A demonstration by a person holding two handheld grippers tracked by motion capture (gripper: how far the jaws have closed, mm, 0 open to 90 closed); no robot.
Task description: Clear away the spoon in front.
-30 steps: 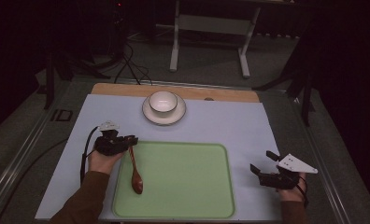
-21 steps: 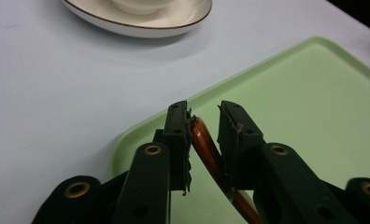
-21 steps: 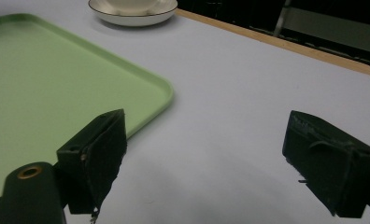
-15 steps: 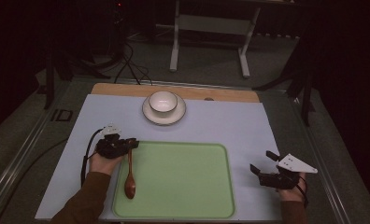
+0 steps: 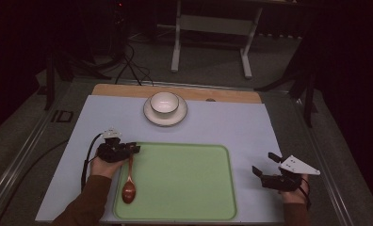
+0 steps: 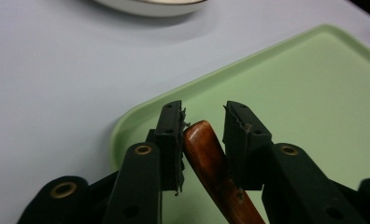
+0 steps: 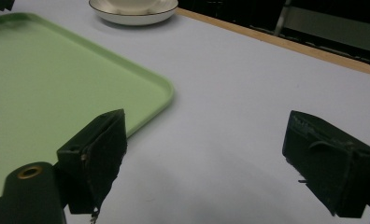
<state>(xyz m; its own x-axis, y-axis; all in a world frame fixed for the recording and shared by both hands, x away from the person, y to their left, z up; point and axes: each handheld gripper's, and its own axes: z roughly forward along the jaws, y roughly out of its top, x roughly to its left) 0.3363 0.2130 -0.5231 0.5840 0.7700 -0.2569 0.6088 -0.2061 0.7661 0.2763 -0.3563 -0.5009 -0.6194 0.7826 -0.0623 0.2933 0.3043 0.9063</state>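
A brown wooden spoon lies on the green tray along its left edge, bowl end toward the person. My left gripper is at the tray's far left corner, around the tip of the handle. Its jaws have just been opening: in the left gripper view the spoon handle rests against one pad while a gap shows at the other, so my left gripper is open. My right gripper rests open on the table right of the tray, nothing between its jaws.
A white bowl on a saucer stands on the pale blue mat beyond the tray; its rim shows in the left gripper view and the saucer in the right one. A wooden strip runs along the table's far edge.
The spoon's bowl end has swung left and the spoon now lies along the tray's left edge. The left hand shifted slightly. The right gripper has stayed still.
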